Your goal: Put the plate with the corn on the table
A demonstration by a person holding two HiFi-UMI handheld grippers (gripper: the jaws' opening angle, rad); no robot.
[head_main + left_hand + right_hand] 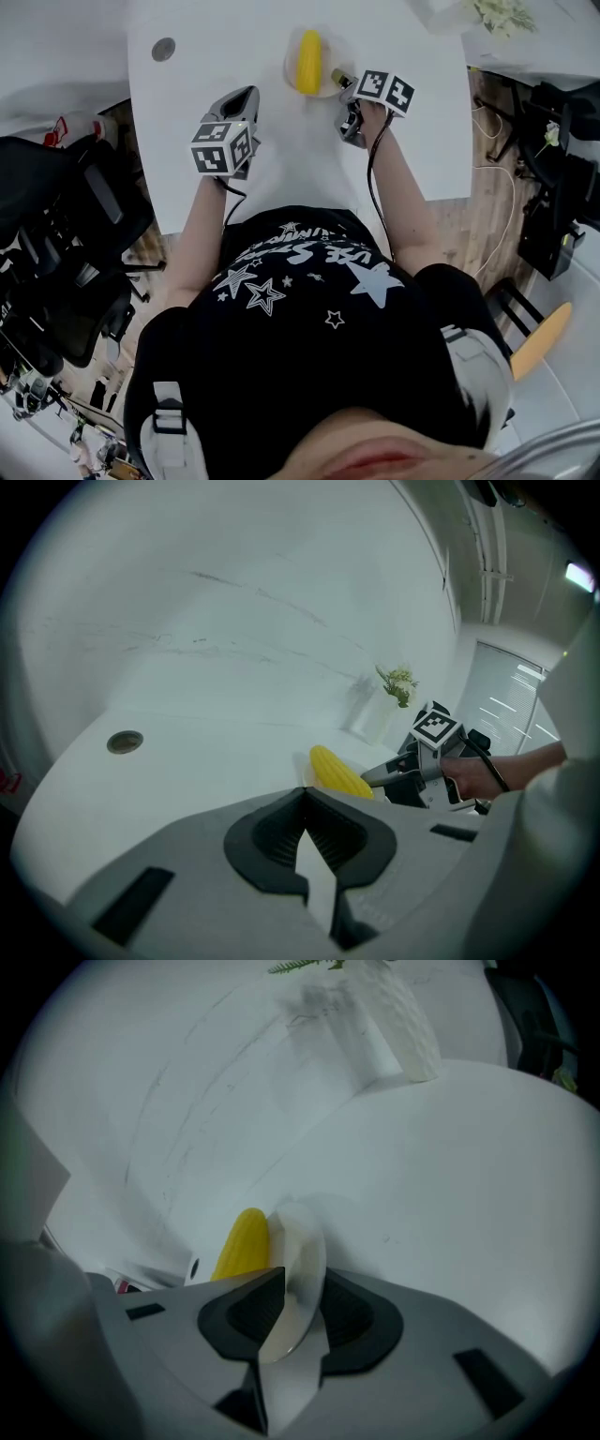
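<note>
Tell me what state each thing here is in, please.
Plate: lying on the table, its rim between the right gripper's jaws.
Corn cob: whole, lying on the plate.
Right gripper: jaws apart around the plate rim, apparently not clamping it.
Left gripper: jaws together, empty.
Vase: upright.

White table (187,169); wood floor (459,234) at right; black office chair (84,225) at left; yellow seat (542,339) lower right.
</note>
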